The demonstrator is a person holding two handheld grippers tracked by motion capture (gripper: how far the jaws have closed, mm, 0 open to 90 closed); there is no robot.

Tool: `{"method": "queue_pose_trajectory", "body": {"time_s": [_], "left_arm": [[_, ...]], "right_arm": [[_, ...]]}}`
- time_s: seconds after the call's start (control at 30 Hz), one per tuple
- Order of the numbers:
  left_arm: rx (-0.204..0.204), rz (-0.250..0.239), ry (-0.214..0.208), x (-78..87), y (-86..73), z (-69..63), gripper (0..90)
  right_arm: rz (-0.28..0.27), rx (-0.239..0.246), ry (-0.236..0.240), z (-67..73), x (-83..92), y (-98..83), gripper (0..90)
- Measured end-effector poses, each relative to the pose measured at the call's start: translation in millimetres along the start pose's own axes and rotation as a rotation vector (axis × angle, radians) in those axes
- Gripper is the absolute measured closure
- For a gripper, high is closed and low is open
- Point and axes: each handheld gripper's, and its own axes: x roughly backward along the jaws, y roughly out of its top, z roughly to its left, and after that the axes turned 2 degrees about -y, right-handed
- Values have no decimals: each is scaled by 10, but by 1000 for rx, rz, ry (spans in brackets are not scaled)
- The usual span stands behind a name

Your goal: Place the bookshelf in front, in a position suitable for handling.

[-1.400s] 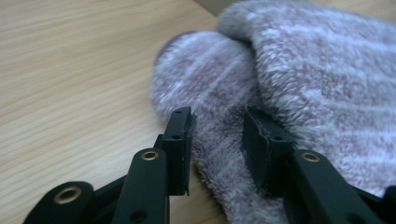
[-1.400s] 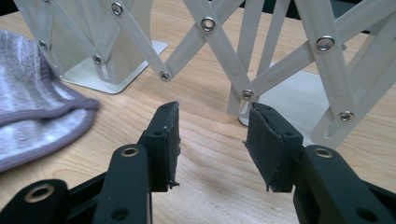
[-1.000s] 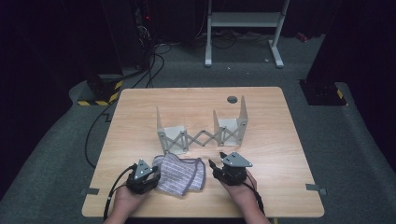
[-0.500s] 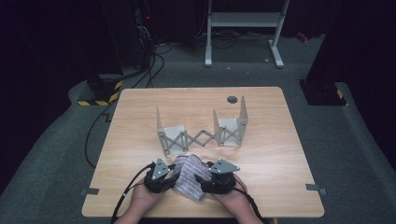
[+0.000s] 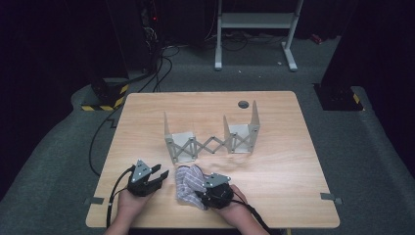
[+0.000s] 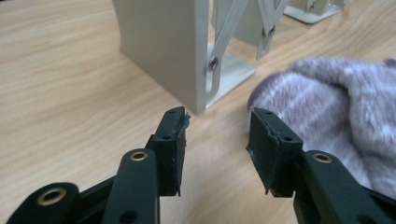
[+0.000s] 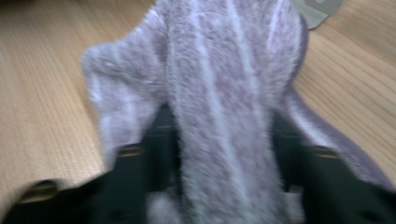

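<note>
High view: the striped cloth lies bunched at lower centre of the worktop, by the right gripper. Left gripper view: fingers open, empty, having just spread. Right gripper view: fingers have just closed around a fold of cloth; folding looks barely begun.

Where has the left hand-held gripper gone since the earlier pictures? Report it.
Yes: the left hand-held gripper moved left, off the striped purple cloth, judged against the metal scissor rack.

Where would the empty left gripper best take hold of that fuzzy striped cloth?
Probably the cloth's loose, puffed-up edge nearest the left gripper, coming in level from that side. That edge bulges off the table, so open fingers could slide around it. The right gripper has the other end.
</note>
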Motion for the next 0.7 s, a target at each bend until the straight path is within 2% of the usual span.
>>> {"method": "queue_pose_trajectory", "body": {"time_s": [0.07, 0.13, 0.17, 0.3, 0.37, 0.5, 0.7], "left_arm": [[-9, -4, 14, -87, 71, -20, 559], [-15, 5, 45, -179, 143, -15, 553], [-14, 3, 68, -224, 175, -3, 553], [16, -1, 105, -356, 258, 87, 567], [33, -17, 96, -391, 273, 130, 572], [34, -11, 111, -449, 310, 199, 583], [42, 1, 138, -551, 391, 302, 602]], "right_arm": [[0, 15, -4, 16, 17, 4, 682], [-1, 39, -27, 18, 58, 7, 688], [-5, 33, -35, 9, 81, 1, 687], [-19, 1, -92, -142, 224, -79, 686], [-36, -38, -111, -246, 308, -116, 685], [-71, -81, -158, -389, 484, -175, 685], [-102, -133, -226, -522, 662, -254, 678]]}}
